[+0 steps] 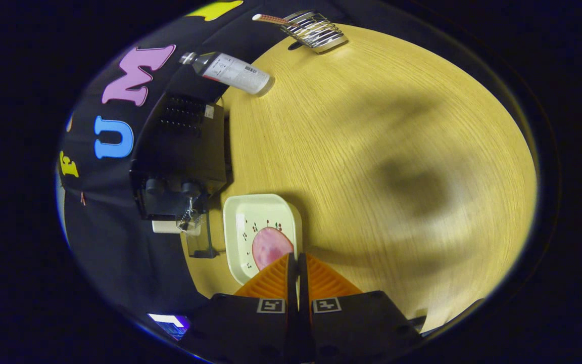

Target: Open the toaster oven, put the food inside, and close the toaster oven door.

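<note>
The black toaster oven (180,151) stands on the wooden table (397,126) against the booth wall, off to the side of my fingers and beyond them. Two knobs show on its front, and a dark glass door panel (200,240) sticks out from that front toward the plate, so the door looks open. A cream square plate (243,215) lies just ahead of the fingers, with a round pink slice of food (270,246) on it. My gripper (294,257) hovers over the plate's near edge. Its orange fingers are pressed together with nothing between them, and they cover part of the pink slice.
A bottle with a white label (230,72) lies on its side beyond the oven at the table's edge. A metal wire rack (315,31) with a stick-like handle (271,19) sits at the far end. The gripper's shadow falls on the broad bare wood beside the plate.
</note>
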The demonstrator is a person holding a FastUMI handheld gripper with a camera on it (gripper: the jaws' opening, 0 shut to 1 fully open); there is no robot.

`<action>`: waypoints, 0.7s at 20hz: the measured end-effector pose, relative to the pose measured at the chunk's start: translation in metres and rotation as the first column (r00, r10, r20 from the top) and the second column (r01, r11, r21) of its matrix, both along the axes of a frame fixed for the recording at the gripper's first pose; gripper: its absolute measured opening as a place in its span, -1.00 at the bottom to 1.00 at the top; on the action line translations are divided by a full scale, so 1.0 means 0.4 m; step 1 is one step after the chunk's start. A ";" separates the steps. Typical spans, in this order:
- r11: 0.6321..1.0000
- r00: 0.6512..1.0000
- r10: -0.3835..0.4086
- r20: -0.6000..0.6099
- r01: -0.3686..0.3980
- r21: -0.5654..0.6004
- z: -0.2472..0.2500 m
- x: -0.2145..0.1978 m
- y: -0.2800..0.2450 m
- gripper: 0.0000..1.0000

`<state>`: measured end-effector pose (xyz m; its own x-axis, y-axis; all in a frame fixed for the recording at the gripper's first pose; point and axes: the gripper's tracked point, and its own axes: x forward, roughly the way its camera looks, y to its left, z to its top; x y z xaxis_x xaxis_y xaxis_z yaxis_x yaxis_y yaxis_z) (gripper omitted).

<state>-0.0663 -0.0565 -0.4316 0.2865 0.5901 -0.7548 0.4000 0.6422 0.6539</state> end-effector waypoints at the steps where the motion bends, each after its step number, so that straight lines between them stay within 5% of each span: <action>1: 0.999 0.999 -0.034 0.000 0.034 0.020 0.011 0.003 0.012 -0.89; 14: 0.951 0.951 -0.307 -0.034 0.308 0.027 0.195 -0.112 0.357 -0.89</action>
<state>-0.1113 0.0864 -0.3534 0.4361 0.5008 -0.7477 0.5940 0.4640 0.6572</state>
